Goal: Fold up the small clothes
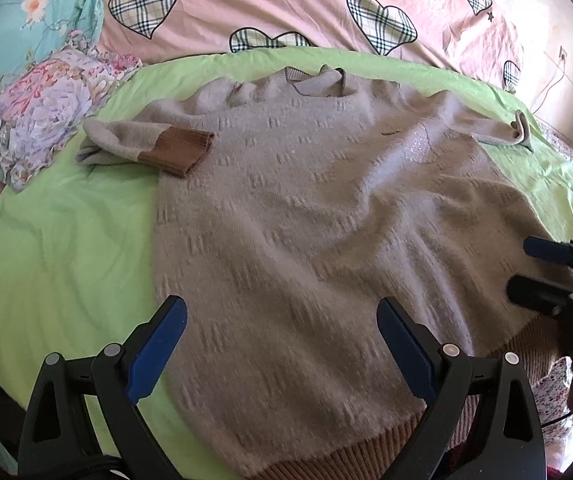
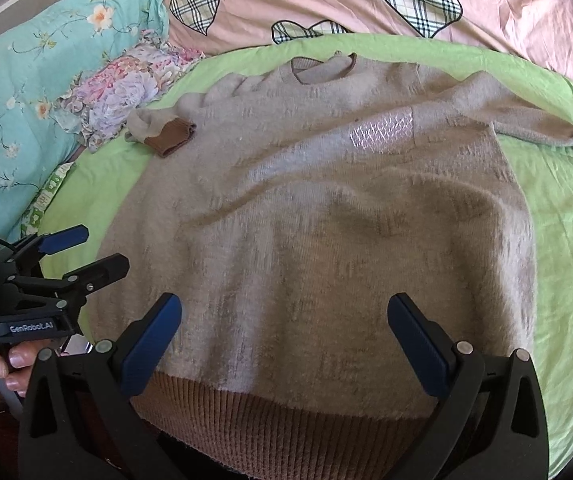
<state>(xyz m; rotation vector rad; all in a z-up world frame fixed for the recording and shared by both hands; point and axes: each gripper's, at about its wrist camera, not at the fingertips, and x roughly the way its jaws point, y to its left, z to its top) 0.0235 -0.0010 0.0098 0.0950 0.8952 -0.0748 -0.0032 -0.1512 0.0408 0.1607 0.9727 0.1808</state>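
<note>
A beige knit sweater (image 1: 306, 208) with a brown ribbed hem lies flat on the green sheet (image 1: 58, 240), neck away from me. It also shows in the right wrist view (image 2: 326, 220). Its left sleeve is folded in, brown cuff (image 1: 178, 150) on the chest edge. The right sleeve (image 2: 542, 124) stretches out to the right. My left gripper (image 1: 282, 336) is open above the hem's left part. My right gripper (image 2: 284, 332) is open above the hem's middle. Each gripper shows in the other's view, the right (image 1: 542, 272) and the left (image 2: 86, 252).
A pink quilt with plaid hearts (image 1: 286, 4) lies behind the sweater. A floral pillow (image 1: 42, 108) and a teal floral pillow (image 2: 26, 80) lie at the left. The bed edge is near me.
</note>
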